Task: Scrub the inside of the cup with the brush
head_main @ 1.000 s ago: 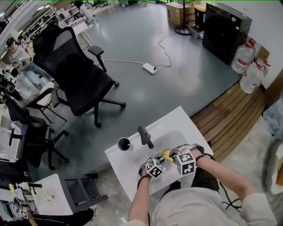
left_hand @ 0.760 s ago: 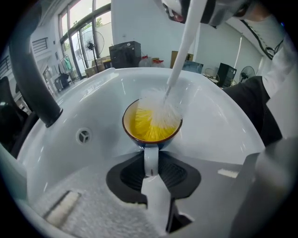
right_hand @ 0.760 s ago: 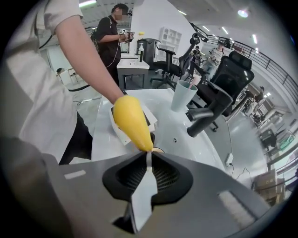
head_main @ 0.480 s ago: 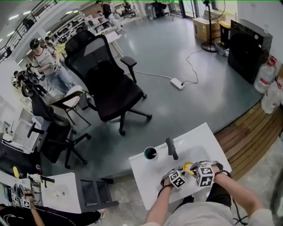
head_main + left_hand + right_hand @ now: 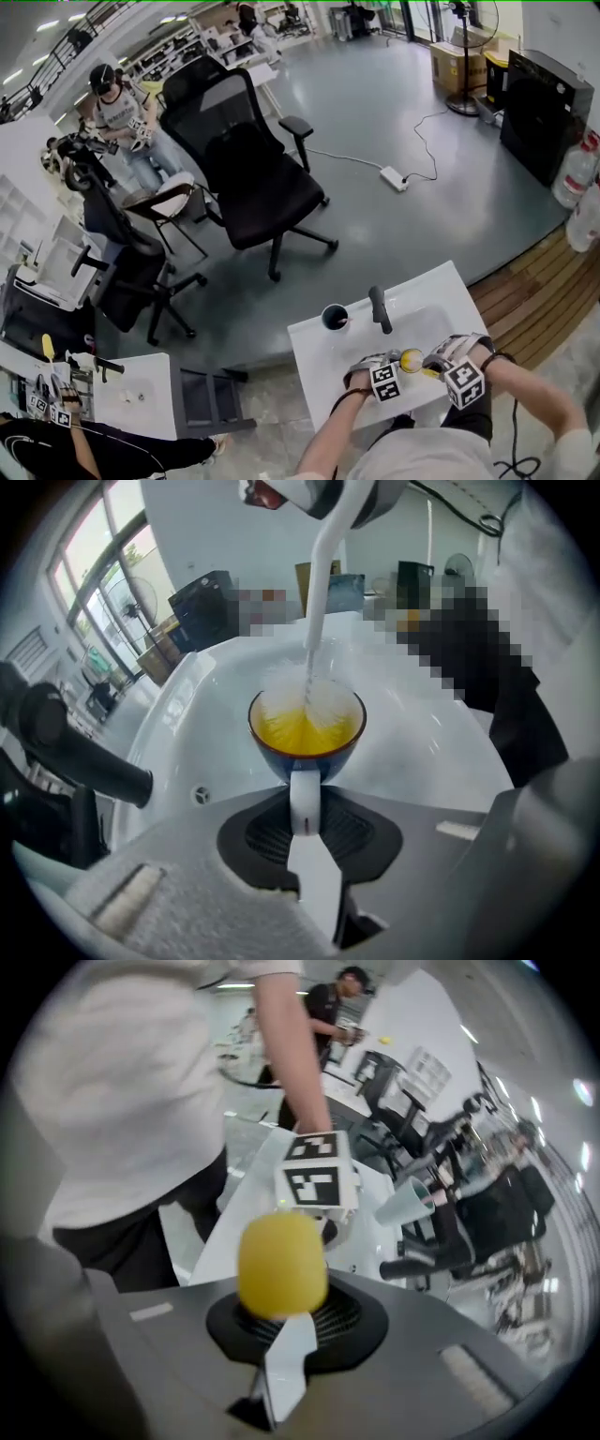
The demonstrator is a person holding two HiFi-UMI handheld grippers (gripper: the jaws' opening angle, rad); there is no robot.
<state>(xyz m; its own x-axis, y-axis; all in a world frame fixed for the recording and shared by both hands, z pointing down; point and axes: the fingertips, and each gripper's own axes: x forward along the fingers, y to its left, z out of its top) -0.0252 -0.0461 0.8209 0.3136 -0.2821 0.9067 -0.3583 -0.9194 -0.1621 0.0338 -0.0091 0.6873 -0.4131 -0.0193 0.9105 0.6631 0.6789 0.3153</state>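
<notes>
My left tool [image 5: 306, 829], jaws just closing, clamps cup [image 5: 307, 742] handle; right tool [image 5: 281, 1326] clamps brush [image 5: 281, 1262]. Sweep bristles round wall from 12 o'clock.

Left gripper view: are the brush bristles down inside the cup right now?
Yes, the white bristles of the brush sit below the rim of the cup, against its yellow inside.

Black office chair [image 5: 262, 183], power strip [image 5: 395, 178], faucet [image 5: 379, 309]

brush [image 5: 314, 688] fills cup [image 5: 307, 747] mouth, faucet [image 5: 379, 308] close behind
</notes>
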